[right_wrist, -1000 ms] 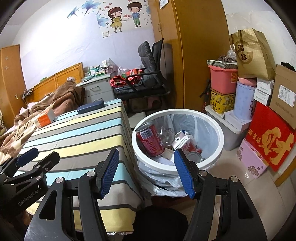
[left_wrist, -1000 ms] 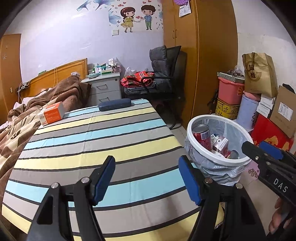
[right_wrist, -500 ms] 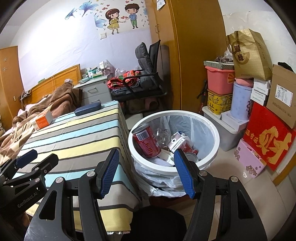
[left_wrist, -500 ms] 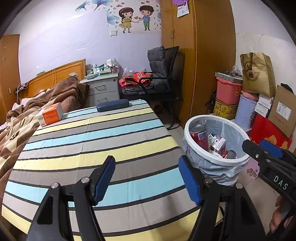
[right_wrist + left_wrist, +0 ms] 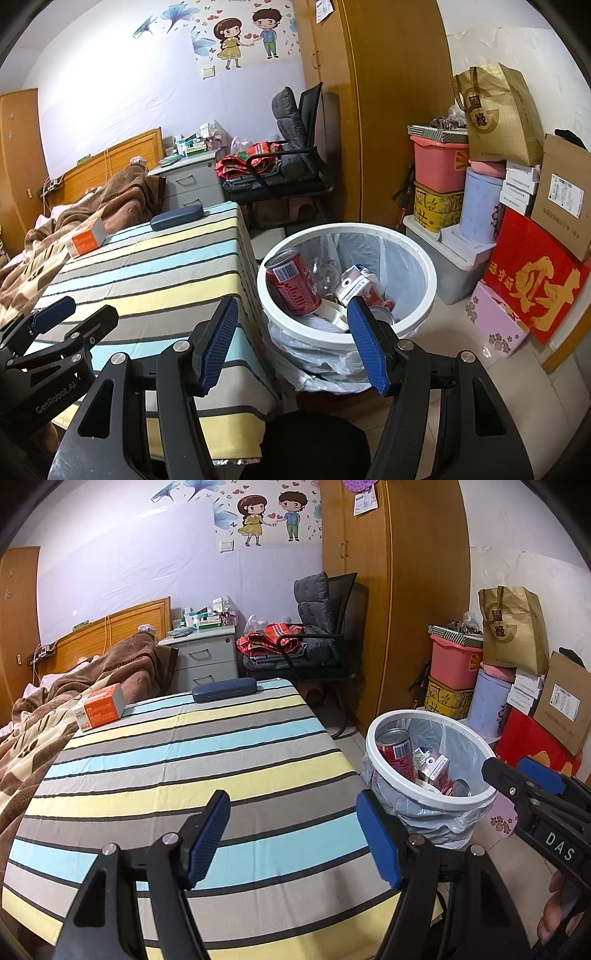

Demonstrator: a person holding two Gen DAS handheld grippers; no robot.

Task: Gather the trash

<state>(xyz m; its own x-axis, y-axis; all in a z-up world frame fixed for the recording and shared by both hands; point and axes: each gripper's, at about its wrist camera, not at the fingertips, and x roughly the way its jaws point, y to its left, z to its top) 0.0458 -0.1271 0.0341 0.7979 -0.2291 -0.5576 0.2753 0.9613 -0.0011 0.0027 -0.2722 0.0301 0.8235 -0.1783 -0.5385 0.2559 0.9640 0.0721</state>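
Orange box (image 5: 99, 706) is lying at ten o'clock, long axis crosswise, nearer left gripper (image 5: 291, 834); both grippers are gaping empty.

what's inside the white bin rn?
The white bin has a clear plastic liner and holds a red can standing tilted, a white-and-red carton, a silver can end and white scraps. Its bottom is hidden under these.

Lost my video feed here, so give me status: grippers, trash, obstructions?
Left gripper and right gripper open, empty. Trash bin beside table, holds red can and cartons. Orange box, blue case on table. Nothing blocking.
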